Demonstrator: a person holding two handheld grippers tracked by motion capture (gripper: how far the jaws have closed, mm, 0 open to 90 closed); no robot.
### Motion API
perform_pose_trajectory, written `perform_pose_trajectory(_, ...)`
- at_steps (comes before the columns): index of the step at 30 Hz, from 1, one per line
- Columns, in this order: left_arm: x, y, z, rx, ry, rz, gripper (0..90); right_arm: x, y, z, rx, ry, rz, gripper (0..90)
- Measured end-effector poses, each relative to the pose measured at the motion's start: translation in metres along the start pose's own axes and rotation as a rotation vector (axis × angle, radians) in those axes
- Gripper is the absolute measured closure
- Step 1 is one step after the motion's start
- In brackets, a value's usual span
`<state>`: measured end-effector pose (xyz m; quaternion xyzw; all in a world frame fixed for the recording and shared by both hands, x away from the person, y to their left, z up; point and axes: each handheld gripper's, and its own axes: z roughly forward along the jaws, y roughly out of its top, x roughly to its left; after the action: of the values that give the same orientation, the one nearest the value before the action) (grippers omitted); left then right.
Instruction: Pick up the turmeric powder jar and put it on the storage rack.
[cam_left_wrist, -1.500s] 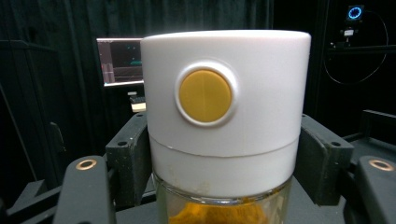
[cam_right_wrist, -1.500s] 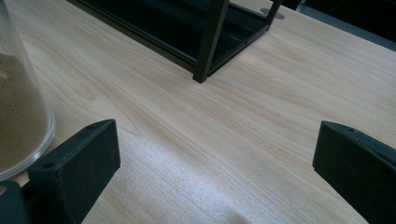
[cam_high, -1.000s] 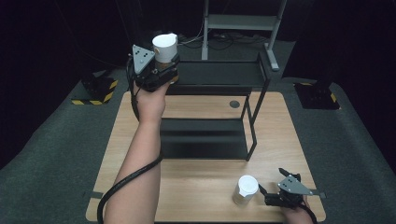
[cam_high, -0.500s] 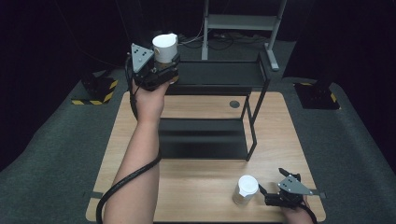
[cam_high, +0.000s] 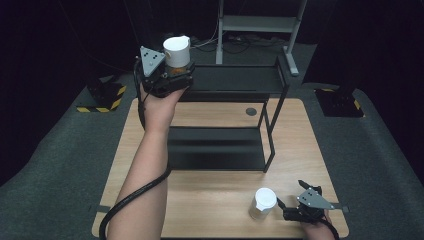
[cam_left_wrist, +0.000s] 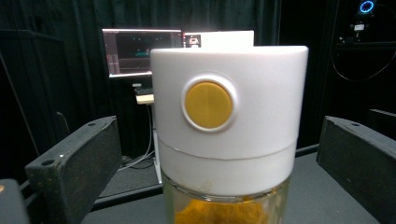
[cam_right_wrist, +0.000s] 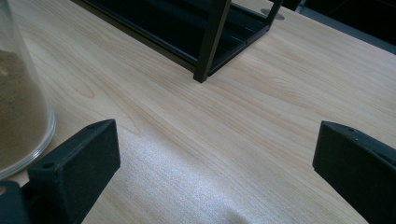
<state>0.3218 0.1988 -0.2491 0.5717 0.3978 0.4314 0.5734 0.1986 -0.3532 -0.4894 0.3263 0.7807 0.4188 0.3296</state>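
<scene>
- Spice jar (cam_left_wrist: 229, 126) with white lid and yellow powder: upright between the two jaws of the left gripper (cam_high: 176, 71), seemingly resting on the top shelf (cam_high: 235, 79) of the black rack, close to the shelf's end under the gripper.
- Left jaws just opened to full width; a clear gap on each side of the lid, pads off the glass, nothing gripped.
- Risk on pulling back: any sideways drift or roll of the wrist could clip the tall lid with a jaw. Top-heavy and narrow, so likely to tip.
- Near the shelf's edge on the gripper's side, so could topple off onto the table (cam_high: 300, 145) below if nudged or dragged backwards. Safer straight back along the jaw line, level, until both pads clear the lid.
- Trailing cable under the forearm: could snag the lower shelf on retreat and jerk the hand.
- Second jar (cam_high: 263, 202), brownish powder: just outside the left jaw of the right gripper (cam_high: 291, 195), not between the pads.
- Right jaws wide apart and empty over bare wood; closing from here would miss the glass or shove it aside, so needs shifting towards the jar first.
- Rack post (cam_right_wrist: 212, 42) ahead of the right jaws: a knock likely on a careless lift.
</scene>
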Motion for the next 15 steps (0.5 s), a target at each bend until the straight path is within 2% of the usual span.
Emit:
perform_pose_trajectory(11,-0.007,-0.001,-0.015,0.005,0.001,0.02,0.4,0.001,0.001,0.0,0.004,-0.002,-0.004,0.0)
perform_pose_trajectory(15,-0.008,-0.003,-0.022,0.004,-0.012,0.022,0.4,0.0,0.001,0.001,0.008,-0.001,-0.005,0.0)
